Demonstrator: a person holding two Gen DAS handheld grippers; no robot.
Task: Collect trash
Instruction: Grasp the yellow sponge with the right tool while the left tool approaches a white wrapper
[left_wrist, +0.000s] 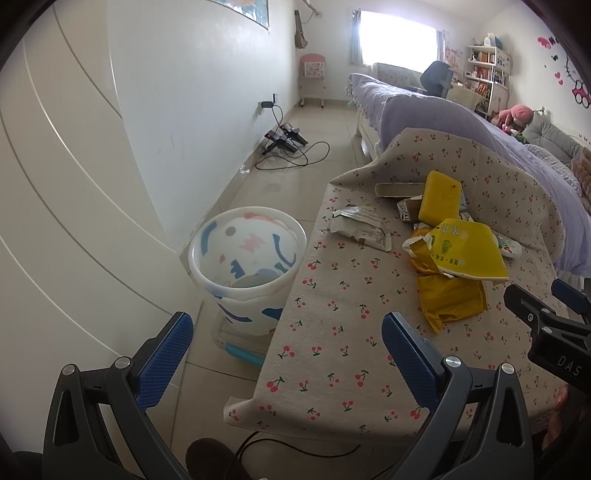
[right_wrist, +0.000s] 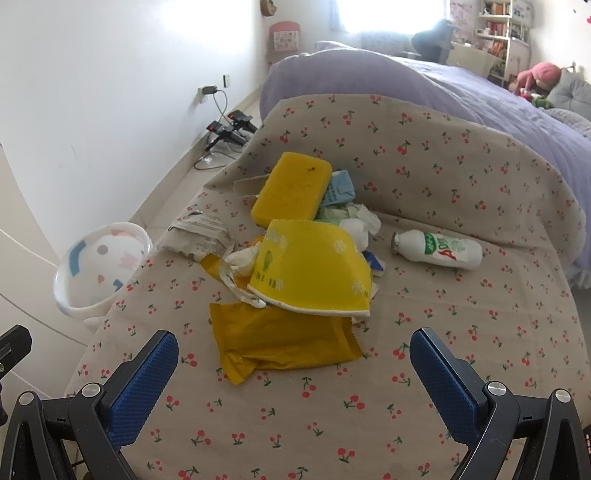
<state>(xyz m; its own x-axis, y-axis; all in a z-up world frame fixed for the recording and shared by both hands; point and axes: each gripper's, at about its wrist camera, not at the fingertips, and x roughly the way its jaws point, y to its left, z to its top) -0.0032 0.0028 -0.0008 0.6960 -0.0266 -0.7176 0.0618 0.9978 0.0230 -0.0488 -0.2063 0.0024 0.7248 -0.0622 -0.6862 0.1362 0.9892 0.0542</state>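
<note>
Trash pile: a loose heap is lying in the middle of the cherry-print cloth (right_wrist: 424, 387), well apart from both grippers.
Yellow sponge (right_wrist: 291, 189): one thick, porous rectangular block with rounded corners is leaning at the back of the heap.
Yellow paper bowl (right_wrist: 314, 269): one crushed, glossy paper container is sitting tipped on its side, its white rim facing down.
Mustard wrapper (right_wrist: 280, 341): one flat, crinkled foil-like pouch with serrated ends is lying nearest the camera, partly under the bowl.
Grey wrapper (right_wrist: 201, 234): one creased printed packet is resting at the left of the heap.
White bottle (right_wrist: 439, 249): one smooth plastic bottle with a green label is lying on its side, just right of the heap.
Smaller scraps: crumpled white paper and a light blue carton are showing between sponge and bowl; their number cannot be told.
Bin (left_wrist: 247, 266): one translucent round plastic bucket with pastel shapes is standing on the tiled floor beside the cloth's left edge.
Left gripper (left_wrist: 286, 360): two blue ribbed pads are spreading wide, holding nothing.
Right gripper (right_wrist: 295, 384): two blue pads are also spreading wide, empty, near the mustard wrapper.
</note>
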